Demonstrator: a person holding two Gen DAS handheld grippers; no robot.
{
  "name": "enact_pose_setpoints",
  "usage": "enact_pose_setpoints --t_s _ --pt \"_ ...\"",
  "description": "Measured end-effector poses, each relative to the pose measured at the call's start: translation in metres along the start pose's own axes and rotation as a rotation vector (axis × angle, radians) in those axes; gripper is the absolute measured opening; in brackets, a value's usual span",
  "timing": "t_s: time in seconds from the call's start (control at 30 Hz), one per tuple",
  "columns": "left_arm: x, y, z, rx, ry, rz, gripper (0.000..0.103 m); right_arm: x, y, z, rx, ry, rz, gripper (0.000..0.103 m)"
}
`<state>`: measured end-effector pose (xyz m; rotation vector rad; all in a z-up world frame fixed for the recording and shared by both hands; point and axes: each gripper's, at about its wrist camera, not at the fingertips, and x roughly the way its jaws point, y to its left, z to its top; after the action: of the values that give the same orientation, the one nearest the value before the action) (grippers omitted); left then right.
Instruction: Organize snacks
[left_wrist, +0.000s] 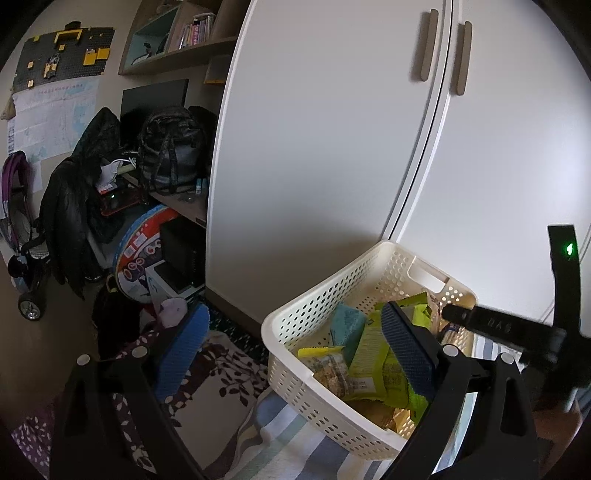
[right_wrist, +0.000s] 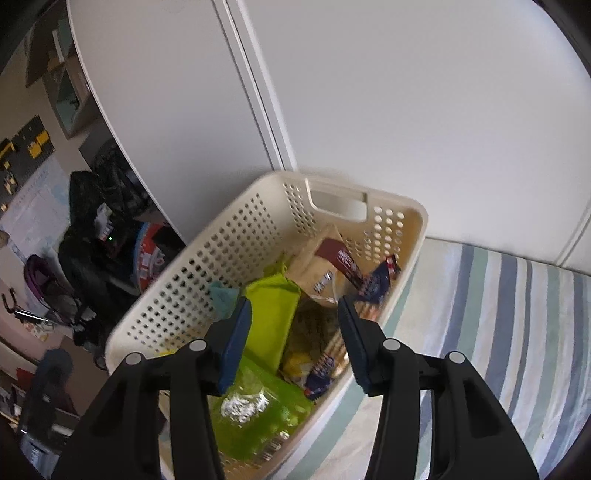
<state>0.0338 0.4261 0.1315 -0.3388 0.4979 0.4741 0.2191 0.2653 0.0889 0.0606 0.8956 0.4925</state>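
Note:
A cream perforated basket (left_wrist: 321, 306) rests on striped bedding and holds several snack packets. Among them are lime-green packets (left_wrist: 369, 354), a teal one (left_wrist: 345, 321) and a yellow-edged bar (left_wrist: 328, 365). My left gripper (left_wrist: 295, 350) is open wide, straddling the basket's left wall: one blue pad is outside, the other over the snacks. From the right wrist the basket (right_wrist: 221, 258) fills the middle, with a green packet (right_wrist: 273, 317), a beige bag with a dark red label (right_wrist: 321, 266) and a blue packet (right_wrist: 376, 284). My right gripper (right_wrist: 295, 332) hovers open above them, holding nothing.
White wardrobe doors (left_wrist: 332, 147) stand right behind the basket. Striped bedding (right_wrist: 498, 332) stretches to the right, and a leaf-patterned cover (left_wrist: 221, 387) lies to the left. Further left are a cluttered desk with a backpack (left_wrist: 171, 151), a jacket-draped chair (left_wrist: 70, 218) and a stroller (left_wrist: 22, 229).

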Motion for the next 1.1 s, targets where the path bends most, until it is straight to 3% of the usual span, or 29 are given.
enact_pose_setpoints --t_s 0.8,0.9,1.1 --pt "-0.005 -0.003 0.001 0.019 -0.021 0.005 0.096 -0.032 0.033 -0.026 -0.22 -0.107 -0.162 0.055" --pt "-0.005 -0.005 0.001 0.02 -0.024 0.008 0.096 -0.035 0.034 -0.028 -0.233 -0.123 -0.179 0.062" --pt "-0.006 -0.006 0.004 0.027 -0.041 0.031 0.1 -0.044 0.039 -0.033 -0.271 -0.159 -0.231 0.062"
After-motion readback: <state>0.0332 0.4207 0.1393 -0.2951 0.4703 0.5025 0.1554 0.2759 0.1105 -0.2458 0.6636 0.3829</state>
